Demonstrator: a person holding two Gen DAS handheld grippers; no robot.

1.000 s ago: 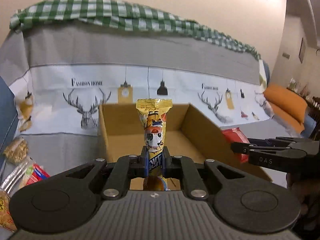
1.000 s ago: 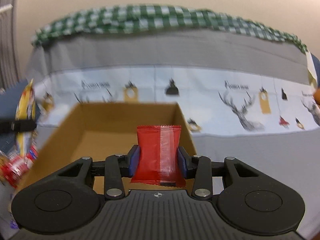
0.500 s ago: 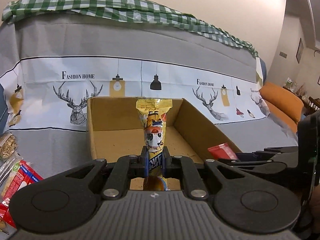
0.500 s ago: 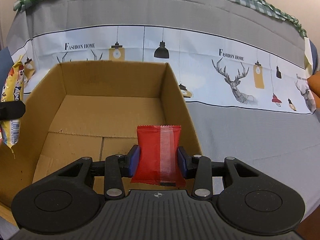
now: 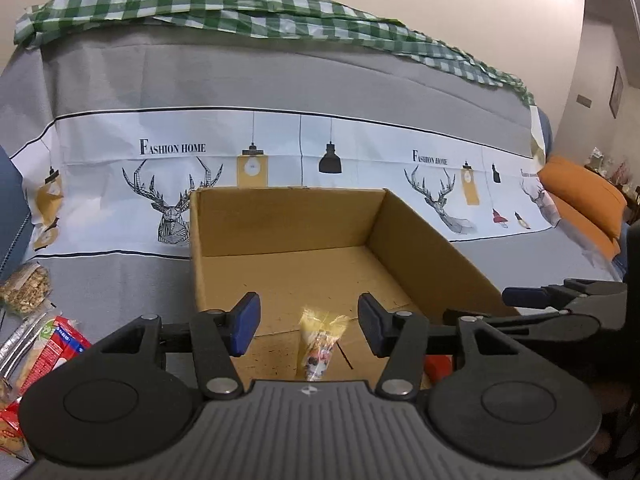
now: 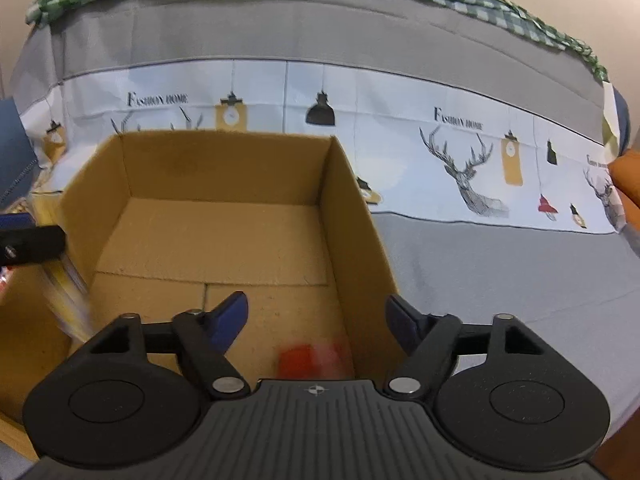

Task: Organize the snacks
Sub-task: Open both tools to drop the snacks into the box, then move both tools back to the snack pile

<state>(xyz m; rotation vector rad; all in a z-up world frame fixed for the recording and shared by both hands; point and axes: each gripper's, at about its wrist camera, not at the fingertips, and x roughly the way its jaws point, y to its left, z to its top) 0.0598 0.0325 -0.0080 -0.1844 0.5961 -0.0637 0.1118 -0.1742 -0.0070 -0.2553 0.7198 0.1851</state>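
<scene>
On the grey printed sofa cover, the box now has both snacks falling into its near end. Your left gripper let go of the yellow pack, your right gripper the red pack; both jaws are opening, nothing between them. More snacks wait left of the box.

We list: open brown cardboard box on the sofa; blurred yellow snack packet and red packet near its front.

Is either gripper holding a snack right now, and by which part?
Neither. Left gripper and right gripper are opening; yellow packet and red packet are free.
</scene>
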